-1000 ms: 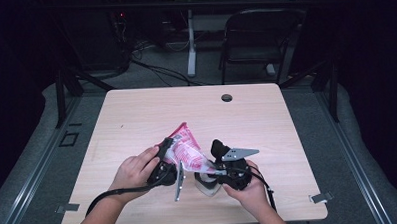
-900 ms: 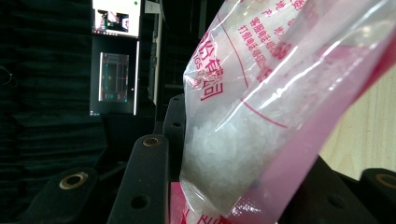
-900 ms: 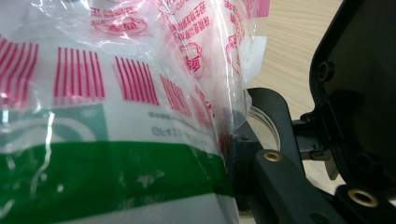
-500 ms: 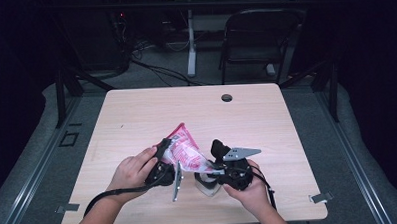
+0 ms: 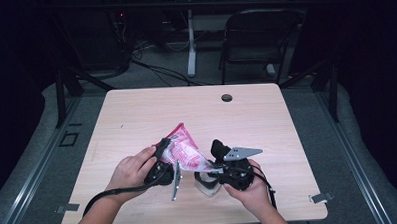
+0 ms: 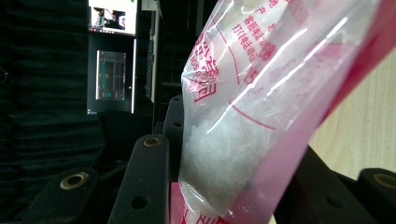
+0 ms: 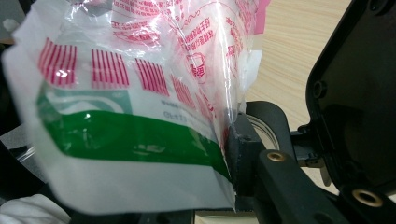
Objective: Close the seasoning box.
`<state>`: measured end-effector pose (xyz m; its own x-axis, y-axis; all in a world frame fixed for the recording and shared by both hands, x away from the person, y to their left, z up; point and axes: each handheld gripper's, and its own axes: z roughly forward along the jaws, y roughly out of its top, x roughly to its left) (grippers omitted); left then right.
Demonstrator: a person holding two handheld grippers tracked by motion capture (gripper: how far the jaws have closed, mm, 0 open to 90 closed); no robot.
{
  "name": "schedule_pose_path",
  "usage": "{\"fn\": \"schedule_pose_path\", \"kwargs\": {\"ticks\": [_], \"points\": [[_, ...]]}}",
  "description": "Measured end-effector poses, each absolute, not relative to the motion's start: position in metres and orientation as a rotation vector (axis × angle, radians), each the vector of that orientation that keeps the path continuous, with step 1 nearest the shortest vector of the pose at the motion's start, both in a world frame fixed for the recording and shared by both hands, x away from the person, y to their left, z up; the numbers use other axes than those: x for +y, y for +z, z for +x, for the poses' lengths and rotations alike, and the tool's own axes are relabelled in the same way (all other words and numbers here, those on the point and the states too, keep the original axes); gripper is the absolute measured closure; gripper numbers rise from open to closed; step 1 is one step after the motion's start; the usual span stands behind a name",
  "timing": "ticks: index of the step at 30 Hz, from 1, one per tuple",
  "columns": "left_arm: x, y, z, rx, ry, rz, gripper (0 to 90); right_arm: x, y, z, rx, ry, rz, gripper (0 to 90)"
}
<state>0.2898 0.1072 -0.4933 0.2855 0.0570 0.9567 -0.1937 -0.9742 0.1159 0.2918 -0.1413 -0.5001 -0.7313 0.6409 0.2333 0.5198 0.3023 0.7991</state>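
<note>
The pink and clear plastic bag (image 5: 185,151) hangs above the near middle of the worktop (image 5: 136,114), held between both grippers. In the high view its long axis runs from about ten o'clock to four o'clock, the pink corner pointing up and away toward the far left, the wider end low near the right gripper (image 5: 214,167).

The left gripper (image 5: 164,152) is at the bag's nine o'clock side. In the left gripper view its jaws stand partly apart with the bag (image 6: 261,107) and its white grains between them; the film is pinched against the jaw, so it has hold of the bag.

The right gripper's jaws have just been closing. In the right gripper view the bag (image 7: 140,107), with red print and a green band, fills the space between them and one pad presses its edge, so this gripper grips the bag too. A clear round container (image 5: 208,184) lies under it on the worktop.

Open room: the whole far half toward twelve o'clock, apart from a small dark hole (image 5: 227,97), and wide strips at three and nine. The near edge lies close at six o'clock.
</note>
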Motion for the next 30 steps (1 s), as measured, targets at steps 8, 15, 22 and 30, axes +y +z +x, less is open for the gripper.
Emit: {"fn": "schedule_pose_path", "kwargs": {"ticks": [8, 15, 22, 30], "points": [[0.105, -0.492, 0.290, -0.128, 1.775, 2.323, 69.4, -0.140, -0.500, 0.290, 2.438, 1.389, 1.068, 89.5], [0.101, -0.489, 0.288, -0.114, 1.781, 2.308, 69.5, -0.141, -0.502, 0.292, 2.460, 1.379, 1.068, 90.0], [0.098, -0.488, 0.287, -0.121, 1.798, 2.299, 69.6, -0.141, -0.504, 0.293, 2.478, 1.364, 1.086, 90.0], [0.096, -0.488, 0.286, -0.139, 1.810, 2.295, 69.4, -0.140, -0.508, 0.294, 2.491, 1.351, 1.098, 90.0]]}}
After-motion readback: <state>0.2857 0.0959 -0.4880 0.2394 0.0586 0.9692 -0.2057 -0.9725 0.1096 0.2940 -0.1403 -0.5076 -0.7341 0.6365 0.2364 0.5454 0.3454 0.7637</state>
